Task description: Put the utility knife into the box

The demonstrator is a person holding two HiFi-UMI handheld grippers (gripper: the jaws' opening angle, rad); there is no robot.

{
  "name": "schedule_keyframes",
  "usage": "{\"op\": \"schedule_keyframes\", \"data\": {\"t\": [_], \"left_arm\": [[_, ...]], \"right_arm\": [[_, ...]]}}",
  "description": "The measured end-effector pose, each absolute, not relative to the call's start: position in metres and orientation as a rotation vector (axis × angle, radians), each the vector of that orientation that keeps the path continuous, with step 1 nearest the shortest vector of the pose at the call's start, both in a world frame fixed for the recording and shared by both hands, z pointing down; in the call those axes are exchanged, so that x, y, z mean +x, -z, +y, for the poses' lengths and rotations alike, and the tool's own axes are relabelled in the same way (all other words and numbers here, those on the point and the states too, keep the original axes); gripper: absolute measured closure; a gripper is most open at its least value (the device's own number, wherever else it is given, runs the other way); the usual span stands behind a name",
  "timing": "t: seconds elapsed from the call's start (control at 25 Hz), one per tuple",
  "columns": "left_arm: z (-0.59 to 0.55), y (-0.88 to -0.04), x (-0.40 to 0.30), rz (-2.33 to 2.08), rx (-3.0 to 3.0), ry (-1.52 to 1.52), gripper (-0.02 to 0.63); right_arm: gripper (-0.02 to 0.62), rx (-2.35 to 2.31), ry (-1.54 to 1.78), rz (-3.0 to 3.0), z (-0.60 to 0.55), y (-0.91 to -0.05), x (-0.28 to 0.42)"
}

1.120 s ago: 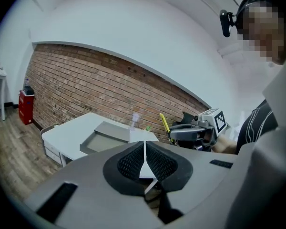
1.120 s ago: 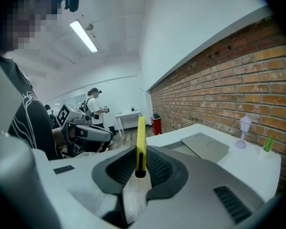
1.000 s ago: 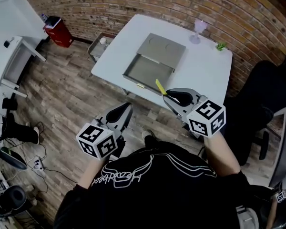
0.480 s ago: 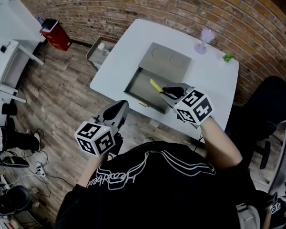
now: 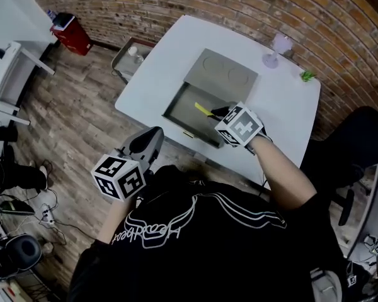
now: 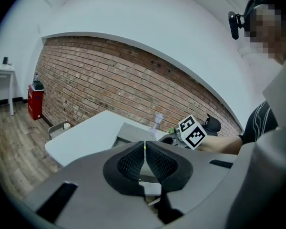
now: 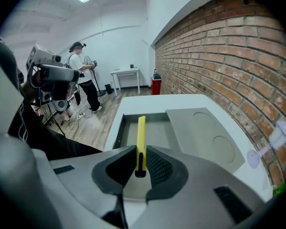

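Observation:
My right gripper (image 5: 222,114) (image 7: 140,159) is shut on a yellow utility knife (image 5: 204,109) (image 7: 141,140), which sticks out ahead of the jaws over the open grey box (image 5: 189,109) (image 7: 155,132) on the white table (image 5: 157,74). The box's flat lid (image 5: 223,77) (image 7: 209,137) lies open behind the tray. My left gripper (image 5: 146,145) (image 6: 145,160) hangs off the table's near edge, its jaws shut with nothing between them. From the left gripper view, the right gripper's marker cube (image 6: 193,132) shows over the box.
A pale purple glass (image 5: 278,48) and a small green item (image 5: 308,76) stand at the table's far side by the brick wall. A red bin (image 5: 66,31) and a low tray (image 5: 131,56) are on the wooden floor to the left. A black chair (image 5: 353,150) is at right.
My right gripper has carried the knife forward from the table's near edge to above the open box. The left gripper has stayed off the table edge.

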State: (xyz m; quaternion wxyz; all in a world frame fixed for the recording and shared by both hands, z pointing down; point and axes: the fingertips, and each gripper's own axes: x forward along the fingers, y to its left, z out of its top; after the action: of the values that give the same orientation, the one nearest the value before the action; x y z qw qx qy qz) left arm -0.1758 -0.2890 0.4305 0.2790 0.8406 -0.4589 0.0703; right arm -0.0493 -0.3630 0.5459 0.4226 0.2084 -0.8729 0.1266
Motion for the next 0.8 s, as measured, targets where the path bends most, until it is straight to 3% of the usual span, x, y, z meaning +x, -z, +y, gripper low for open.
{"op": "schedule_keyframes", "data": {"t": [0.8], "left_arm": [[-0.337,-0.453,-0.195,-1.096,2.277,-0.262,0.569]], "right_arm": [[0.528,0.514,-0.361,-1.831,-0.386,-0.628,-0.04]]}}
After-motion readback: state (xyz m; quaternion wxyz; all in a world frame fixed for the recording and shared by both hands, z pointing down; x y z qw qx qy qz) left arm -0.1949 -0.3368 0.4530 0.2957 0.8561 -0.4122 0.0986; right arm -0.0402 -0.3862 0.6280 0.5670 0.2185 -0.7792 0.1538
